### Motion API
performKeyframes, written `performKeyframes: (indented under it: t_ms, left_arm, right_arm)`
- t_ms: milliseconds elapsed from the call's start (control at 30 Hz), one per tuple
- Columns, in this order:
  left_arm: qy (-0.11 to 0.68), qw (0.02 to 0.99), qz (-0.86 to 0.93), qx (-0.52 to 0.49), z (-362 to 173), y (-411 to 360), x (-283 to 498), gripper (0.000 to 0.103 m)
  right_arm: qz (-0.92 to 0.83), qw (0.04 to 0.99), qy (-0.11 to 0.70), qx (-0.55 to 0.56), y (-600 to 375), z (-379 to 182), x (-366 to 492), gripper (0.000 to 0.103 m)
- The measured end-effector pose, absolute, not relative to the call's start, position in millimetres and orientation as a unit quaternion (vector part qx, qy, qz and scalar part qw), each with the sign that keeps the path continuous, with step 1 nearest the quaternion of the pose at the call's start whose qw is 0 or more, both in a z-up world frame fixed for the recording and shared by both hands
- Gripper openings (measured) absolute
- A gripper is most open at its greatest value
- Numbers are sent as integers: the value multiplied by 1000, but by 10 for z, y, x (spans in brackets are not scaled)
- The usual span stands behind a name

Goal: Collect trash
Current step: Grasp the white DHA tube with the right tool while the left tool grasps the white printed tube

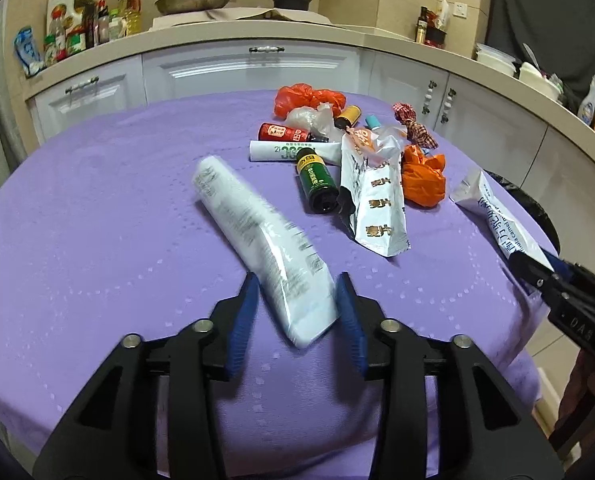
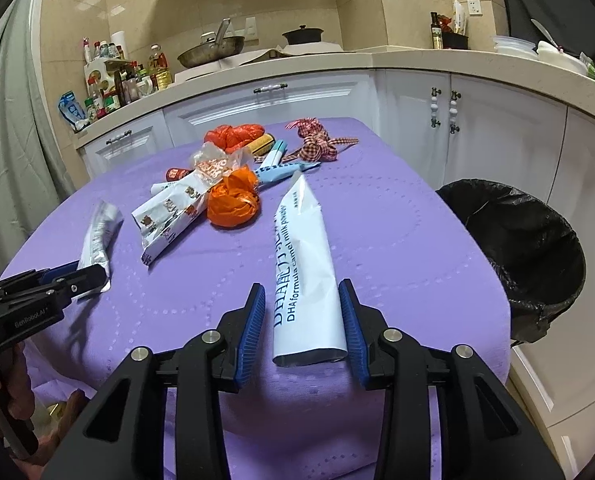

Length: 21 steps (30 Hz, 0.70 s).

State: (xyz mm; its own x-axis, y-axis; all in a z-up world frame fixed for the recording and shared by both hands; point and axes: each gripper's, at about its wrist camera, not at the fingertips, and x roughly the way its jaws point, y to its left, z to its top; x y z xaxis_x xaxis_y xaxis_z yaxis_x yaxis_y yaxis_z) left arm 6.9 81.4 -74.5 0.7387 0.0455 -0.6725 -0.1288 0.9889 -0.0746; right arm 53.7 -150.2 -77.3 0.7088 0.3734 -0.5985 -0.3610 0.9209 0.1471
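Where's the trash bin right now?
The black-lined trash bin stands on the floor off the table's right edge in the right wrist view, in front of the white cabinets.

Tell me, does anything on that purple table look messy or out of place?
Yes. A heap of litter sprawls on the tablecloth: crumpled orange bags, toppled bottles, torn packets. The bin stands beside the table, so none of it is binned yet. Nothing looks spilled.

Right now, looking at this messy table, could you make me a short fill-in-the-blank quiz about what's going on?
1. The tablecloth is coloured ____.
2. The right gripper straddles a white pouch printed "camel ____ powder".
3. Beside the table stands a bin lined with a ____ bag.
4. The silver packet lies between the pads of the ____ gripper.

Missing words: purple; milk; black; left
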Motion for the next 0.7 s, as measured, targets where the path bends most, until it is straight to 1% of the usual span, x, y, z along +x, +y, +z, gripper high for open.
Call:
performKeyframes:
  t_ms: [33,233,400,533,600,633,700]
  left_arm:
    - [357,931,50,-60,-745,821,57,58]
    - [359,929,65,-63,-743,945,-8,58]
    - [368,924,83,-68,-754,1065,-102,58]
    - [352,929,81,-78,-672,1060,-154,58]
    - [346,932,76,-79,-645,1030,-129,62]
    - [345,932,74,-81,-646,1017,-101,67]
    - [346,932,68,-85,-670,978,-17,68]
  right_arm:
    - [199,924,327,8,-1490,-775,534,31]
    - [202,924,323,6,-1472,-754,520,27]
    - [205,924,322,6,-1449,-740,492,26]
    - [206,925,320,4,-1442,-727,483,26]
    - [205,925,320,5,-1441,-726,484,26]
    - [205,925,320,5,-1442,-726,484,26]
    - [204,925,320,5,-1444,-722,482,26]
